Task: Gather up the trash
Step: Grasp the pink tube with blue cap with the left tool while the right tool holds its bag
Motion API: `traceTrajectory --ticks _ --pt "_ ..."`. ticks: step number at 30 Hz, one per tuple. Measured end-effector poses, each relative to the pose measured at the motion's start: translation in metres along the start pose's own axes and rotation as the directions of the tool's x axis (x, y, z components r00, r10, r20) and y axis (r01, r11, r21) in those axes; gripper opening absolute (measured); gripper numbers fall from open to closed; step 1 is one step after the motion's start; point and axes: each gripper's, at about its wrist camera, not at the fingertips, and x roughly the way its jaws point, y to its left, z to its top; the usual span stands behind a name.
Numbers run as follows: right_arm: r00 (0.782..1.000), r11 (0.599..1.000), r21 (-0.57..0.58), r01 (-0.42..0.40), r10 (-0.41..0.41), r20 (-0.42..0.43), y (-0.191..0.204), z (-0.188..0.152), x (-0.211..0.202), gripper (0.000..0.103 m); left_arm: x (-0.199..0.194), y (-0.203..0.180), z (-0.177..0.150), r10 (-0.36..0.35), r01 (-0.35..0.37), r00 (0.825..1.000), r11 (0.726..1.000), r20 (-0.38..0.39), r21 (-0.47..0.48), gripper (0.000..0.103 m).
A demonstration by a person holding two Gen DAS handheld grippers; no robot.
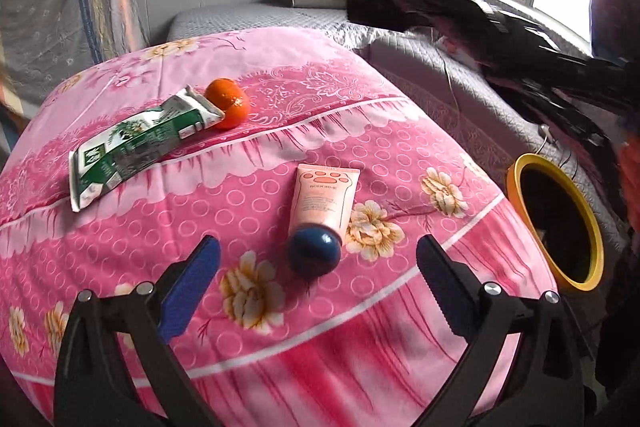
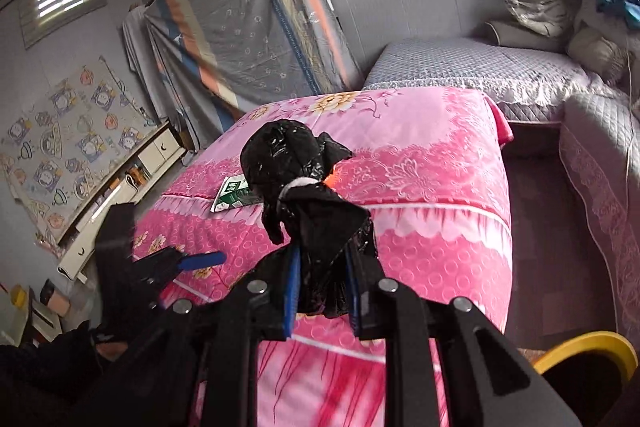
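Three items lie on the pink quilt (image 1: 280, 99) ahead of the open left tongs (image 1: 318, 267): a tube (image 1: 324, 203), nearest, long axis pointing away with its cap just between the tips; a carton (image 1: 140, 143) and orange (image 1: 228, 101) farther left. The right tongs (image 2: 322, 287) clamp a black bag (image 2: 304, 195). Only the left view shows the tube.

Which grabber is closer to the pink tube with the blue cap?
Left. The left gripper is open with the tube lying just ahead between its fingers. The right gripper is off to the side, shut on a black bag.
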Motion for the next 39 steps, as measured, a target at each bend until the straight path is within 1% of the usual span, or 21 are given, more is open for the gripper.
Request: traceTrajectory --ticks 1,2,3,5,7,8,10,11,12,14,17,20,23,24,26,28,29,31,34,36,39 --pt "1.0 1.0 0.009 -0.008 0.008 0.007 -0.003 -0.005 -0.006 0.018 0.004 0.0 0.002 0.008 -0.008 1.0 1.0 -0.01 0.005 0.083" --pt "1.0 1.0 0.017 -0.01 0.01 0.014 -0.005 -0.01 -0.011 0.018 0.008 -0.001 0.003 0.007 -0.007 1.0 1.0 -0.023 0.009 0.075" --pt "1.0 1.0 0.026 -0.012 0.012 0.021 -0.008 -0.015 -0.015 0.018 0.013 0.0 0.004 0.005 -0.005 0.999 1.0 -0.044 0.006 0.073" --pt "1.0 0.999 0.045 -0.017 0.016 0.027 -0.014 -0.024 -0.023 0.018 0.02 0.002 0.005 0.01 -0.01 0.998 1.0 -0.066 -0.003 0.071" --pt "0.999 0.997 0.07 -0.018 0.015 0.035 -0.019 -0.032 -0.028 0.018 0.026 0.003 0.006 0.019 -0.02 0.996 1.0 -0.082 -0.002 0.064" --pt "0.999 0.996 0.084 -0.023 0.02 0.039 -0.02 -0.036 -0.031 0.018 0.029 0.005 0.007 0.021 -0.022 0.995 1.0 -0.093 -0.009 0.059" --pt "0.998 0.992 0.119 -0.039 0.033 0.049 -0.025 -0.042 -0.036 0.018 0.033 0.008 0.008 0.02 -0.023 0.994 0.999 -0.104 -0.023 0.053" --pt "0.998 0.99 0.132 -0.045 0.038 0.055 -0.028 -0.047 -0.04 0.018 0.036 0.01 0.008 0.019 -0.022 0.994 0.999 -0.112 -0.031 0.048" --pt "0.998 0.989 0.14 -0.047 0.039 0.059 -0.029 -0.049 -0.041 0.018 0.039 0.01 0.008 0.02 -0.024 0.993 0.999 -0.116 -0.033 0.04" --pt "0.997 0.985 0.165 -0.05 0.04 0.061 -0.031 -0.056 -0.045 0.018 0.044 0.011 0.008 0.029 -0.034 0.992 0.999 -0.121 -0.041 0.037" --pt "0.998 0.981 0.188 -0.048 0.038 0.057 -0.033 -0.064 -0.048 0.018 0.039 0.011 0.008 0.025 -0.031 0.994 0.998 -0.102 -0.05 0.034" --pt "0.998 0.977 0.207 -0.054 0.044 0.054 -0.032 -0.068 -0.051 0.018 0.027 0.012 0.007 0.013 -0.018 0.997 0.998 -0.079 -0.067 0.033" --pt "0.998 0.976 0.211 -0.051 0.041 0.052 -0.03 -0.068 -0.052 0.018 -0.001 0.012 0.001 -0.004 0.003 1.0 0.998 -0.009 -0.068 0.033" --pt "0.998 0.977 0.209 -0.049 0.039 0.05 -0.028 -0.068 -0.052 0.018 -0.016 0.014 -0.003 -0.004 0.006 1.0 0.997 0.027 -0.071 0.033" --pt "0.998 0.977 0.206 -0.053 0.044 0.046 -0.025 -0.069 -0.051 0.018 -0.045 0.022 -0.014 0.03 -0.02 0.994 0.995 0.101 -0.101 0.033" --pt "0.998 0.978 0.201 -0.06 0.053 0.04 -0.021 -0.069 -0.048 0.018 -0.066 0.033 -0.025 0.086 -0.066 0.985 0.988 0.148 -0.138 0.033" --pt "0.997 0.977 0.202 -0.069 0.063 0.035 -0.019 -0.07 -0.044 0.018 -0.077 0.039 -0.032 0.121 -0.095 0.978 0.983 0.167 -0.156 0.033" --pt "0.997 0.975 0.204 -0.082 0.08 0.021 -0.017 -0.069 -0.036 0.018 -0.09 0.049 -0.043 0.158 -0.124 0.971 0.975 0.182 -0.183 0.034" --pt "0.995 0.972 0.211 -0.1 0.102 0.005 -0.013 -0.067 -0.026 0.018 -0.109 0.058 -0.059 0.184 -0.142 0.964 0.966 0.191 -0.214 0.033" --pt "0.994 0.971 0.215 -0.109 0.11 0.006 -0.011 -0.065 -0.021 0.018 -0.119 0.058 -0.066 0.202 -0.156 0.958 0.963 0.203 -0.22 0.033" --pt "0.994 0.971 0.215 -0.109 0.11 0.011 -0.009 -0.061 -0.019 0.018 -0.13 0.051 -0.069 0.193 -0.146 0.955 0.967 0.225 -0.21 0.034"
